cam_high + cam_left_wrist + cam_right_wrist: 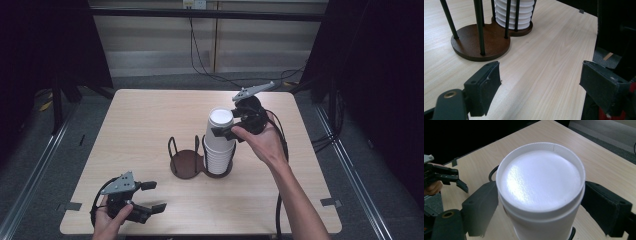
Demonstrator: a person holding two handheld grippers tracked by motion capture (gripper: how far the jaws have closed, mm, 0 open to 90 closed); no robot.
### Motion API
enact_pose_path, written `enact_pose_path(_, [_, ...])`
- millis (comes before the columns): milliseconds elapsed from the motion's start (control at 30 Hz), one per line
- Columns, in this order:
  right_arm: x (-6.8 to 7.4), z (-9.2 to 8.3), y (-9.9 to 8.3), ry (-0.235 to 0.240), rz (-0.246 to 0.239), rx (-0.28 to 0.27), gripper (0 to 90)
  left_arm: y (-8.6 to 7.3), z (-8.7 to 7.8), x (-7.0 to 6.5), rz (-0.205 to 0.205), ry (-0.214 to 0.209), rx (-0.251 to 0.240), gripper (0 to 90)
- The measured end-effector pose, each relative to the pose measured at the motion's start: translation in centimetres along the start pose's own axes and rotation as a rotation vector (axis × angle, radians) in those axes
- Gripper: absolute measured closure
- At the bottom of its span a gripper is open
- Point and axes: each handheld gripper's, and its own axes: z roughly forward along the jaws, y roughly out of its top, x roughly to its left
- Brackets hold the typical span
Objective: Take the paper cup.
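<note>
Cup stack top, between the right tongs

Right tongs [541,202] bracket the top cup [541,182], pads apparently touching its thin, crushable wall: light, grip gently below the rim. It caps the stack [218,155] in the holder [187,165]; left tongs [150,196] released.

text: none legible | labels: none | numbers: none | signs: none

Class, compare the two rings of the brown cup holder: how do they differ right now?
The right ring holds a tall stack of white cups upside down; the left ring holds nothing. The right gripper has its jaws around the top cup; nothing reaches the left ring. Both share one brown base and black rods.
</note>
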Motion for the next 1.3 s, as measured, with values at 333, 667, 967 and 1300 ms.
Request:
enact_pose_path(333, [0.12, 0.89, 0.29, -0.001, -0.003, 0.011, 17.2, -0.03, 0.03, 0.02, -0.003, -0.001, 0.004, 16.4])
enact_pose_path(667, [0.04, 0.87, 0.41, -0.006, -0.013, 0.028, 21.5, -0.04, 0.05, 0.01, -0.001, -0.004, 0.007, 16.4])
enact_pose_path(967, [-0.03, 0.85, 0.55, -0.003, -0.017, 0.035, 21.9, -0.04, 0.03, 0.03, -0.002, -0.004, 0.007, 16.4])
enact_pose_path(1300, [0.18, 0.48, 0.86, -0.011, -0.023, 0.033, 22.4, -0.05, 0.03, 0.01, -0.002, -0.004, 0.007, 16.4])
